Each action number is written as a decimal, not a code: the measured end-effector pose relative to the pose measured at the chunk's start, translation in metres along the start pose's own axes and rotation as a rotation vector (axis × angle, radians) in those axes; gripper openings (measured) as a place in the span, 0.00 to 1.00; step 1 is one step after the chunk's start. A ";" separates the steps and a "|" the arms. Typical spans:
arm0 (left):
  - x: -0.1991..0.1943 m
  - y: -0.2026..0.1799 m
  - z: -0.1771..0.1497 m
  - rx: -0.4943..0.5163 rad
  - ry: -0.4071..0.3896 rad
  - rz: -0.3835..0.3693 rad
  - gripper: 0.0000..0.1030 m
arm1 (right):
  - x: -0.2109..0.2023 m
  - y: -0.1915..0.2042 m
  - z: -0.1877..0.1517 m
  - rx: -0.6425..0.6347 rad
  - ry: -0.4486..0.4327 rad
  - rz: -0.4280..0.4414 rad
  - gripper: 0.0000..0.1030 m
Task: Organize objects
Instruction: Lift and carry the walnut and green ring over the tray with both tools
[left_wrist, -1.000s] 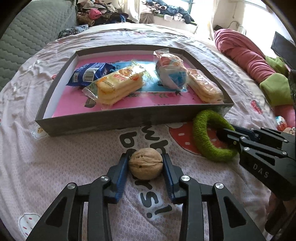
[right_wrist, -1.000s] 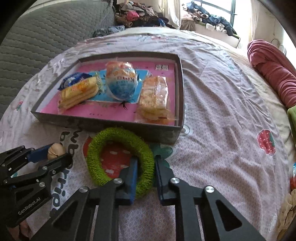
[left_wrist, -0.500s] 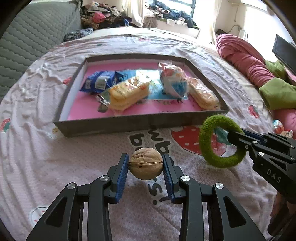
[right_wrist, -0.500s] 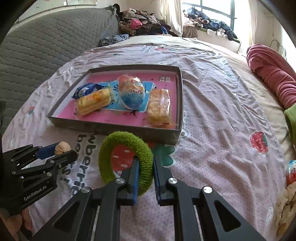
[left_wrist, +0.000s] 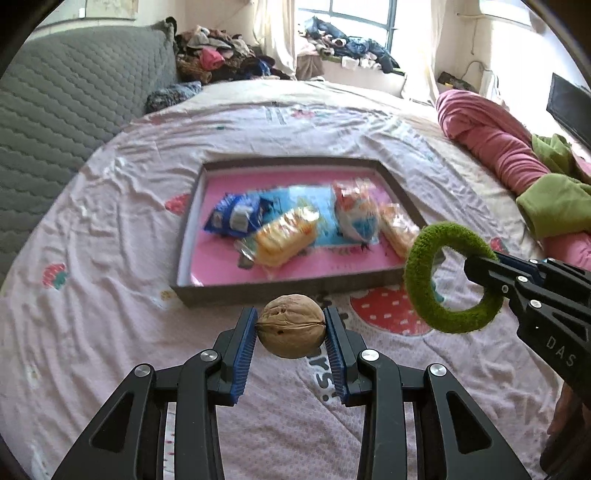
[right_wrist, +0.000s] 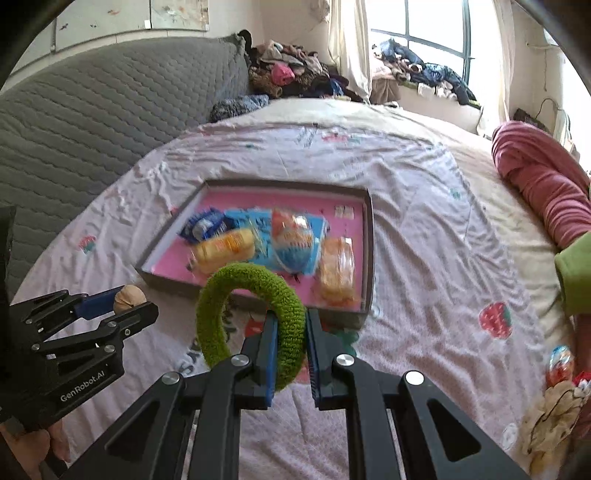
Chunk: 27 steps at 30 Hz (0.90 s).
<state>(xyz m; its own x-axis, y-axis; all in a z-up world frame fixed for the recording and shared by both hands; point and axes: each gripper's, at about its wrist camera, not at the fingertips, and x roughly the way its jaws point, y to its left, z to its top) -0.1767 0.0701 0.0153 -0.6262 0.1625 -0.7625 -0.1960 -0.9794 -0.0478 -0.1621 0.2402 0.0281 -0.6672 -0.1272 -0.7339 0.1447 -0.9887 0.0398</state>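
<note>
My left gripper (left_wrist: 291, 325) is shut on a brown walnut (left_wrist: 291, 325) and holds it in the air above the bedsheet, in front of the tray's near wall. My right gripper (right_wrist: 288, 328) is shut on a fuzzy green ring (right_wrist: 236, 295) and holds it lifted; the ring (left_wrist: 424, 288) hangs at the right in the left wrist view. The grey tray (left_wrist: 280, 293) with a pink floor holds several snack packets, among them a blue one (left_wrist: 236, 216) and a yellow one (left_wrist: 286, 236). The left gripper with the walnut (right_wrist: 127, 297) shows at the left in the right wrist view.
The tray (right_wrist: 255, 301) lies on a pink printed bedsheet (left_wrist: 92, 295). A grey quilted headboard (right_wrist: 92, 110) is at the left. A rolled pink blanket (left_wrist: 495, 144) and green cloth (left_wrist: 554, 203) lie at the right. Clothes are piled at the far end. Small toys (right_wrist: 559, 363) lie at the right.
Both grippers have risen and pulled back from the tray. The walnut and the green ring have come up off the sheet with them.
</note>
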 end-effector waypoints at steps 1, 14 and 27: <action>-0.005 0.001 0.003 0.000 -0.009 0.004 0.36 | -0.003 0.001 0.003 -0.003 -0.005 -0.001 0.14; -0.023 0.012 0.047 0.005 -0.065 0.025 0.36 | -0.025 0.010 0.050 -0.033 -0.071 -0.016 0.14; 0.009 0.037 0.090 -0.011 -0.078 0.038 0.36 | 0.006 0.008 0.080 -0.008 -0.096 -0.004 0.14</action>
<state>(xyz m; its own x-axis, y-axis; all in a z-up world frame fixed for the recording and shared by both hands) -0.2573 0.0456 0.0645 -0.6902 0.1332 -0.7113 -0.1627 -0.9863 -0.0267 -0.2233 0.2253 0.0786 -0.7347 -0.1305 -0.6657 0.1476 -0.9886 0.0308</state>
